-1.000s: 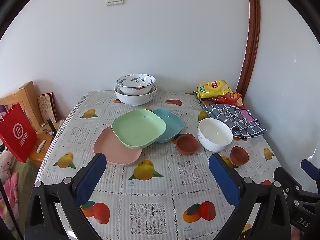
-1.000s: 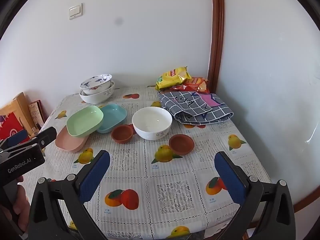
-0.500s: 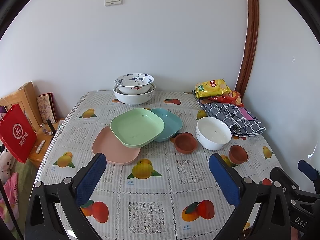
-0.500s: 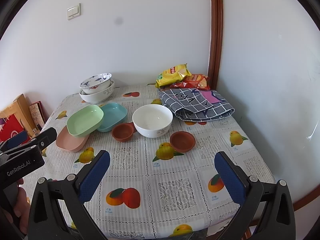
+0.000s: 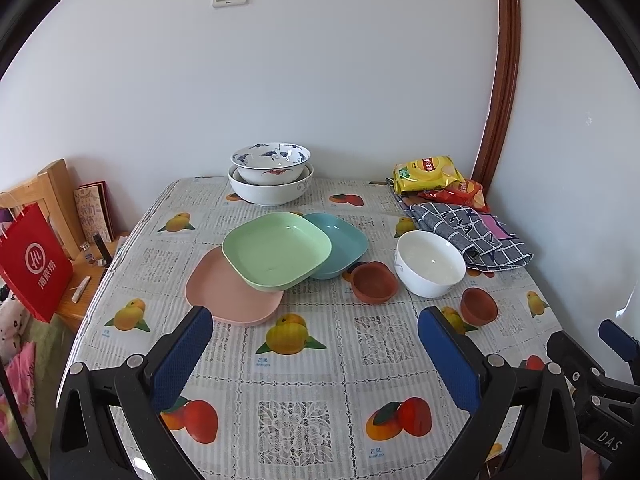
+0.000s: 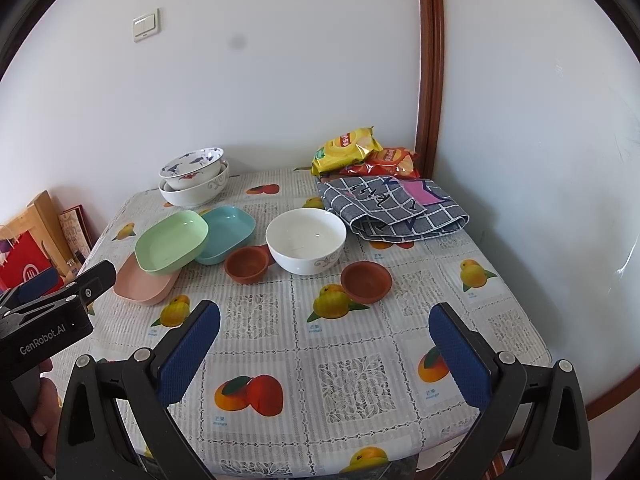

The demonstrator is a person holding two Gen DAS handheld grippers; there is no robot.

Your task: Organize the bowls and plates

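Note:
A green plate (image 5: 277, 250) lies tilted over a pink plate (image 5: 228, 293) and a teal plate (image 5: 345, 240) at the table's middle. A white bowl (image 5: 430, 263) stands to the right, between two small brown bowls (image 5: 374, 282) (image 5: 479, 305). A blue-patterned bowl (image 5: 271, 161) sits nested in a larger white bowl (image 5: 269, 193) at the back. My left gripper (image 5: 316, 336) is open and empty above the near table. My right gripper (image 6: 324, 332) is open and empty, short of the white bowl (image 6: 306, 239) and the green plate (image 6: 172, 241).
A folded checked cloth (image 5: 470, 236) and snack bags (image 5: 428, 173) lie at the back right. A red paper bag (image 5: 34, 262) and a wooden shelf (image 5: 52, 196) stand left of the table. The wall runs behind, with a wooden frame (image 5: 498, 100).
Both views have shifted slightly: the table and dishes sit a little lower and farther in the frame, as both grippers rose or tilted a bit. No dish has moved.

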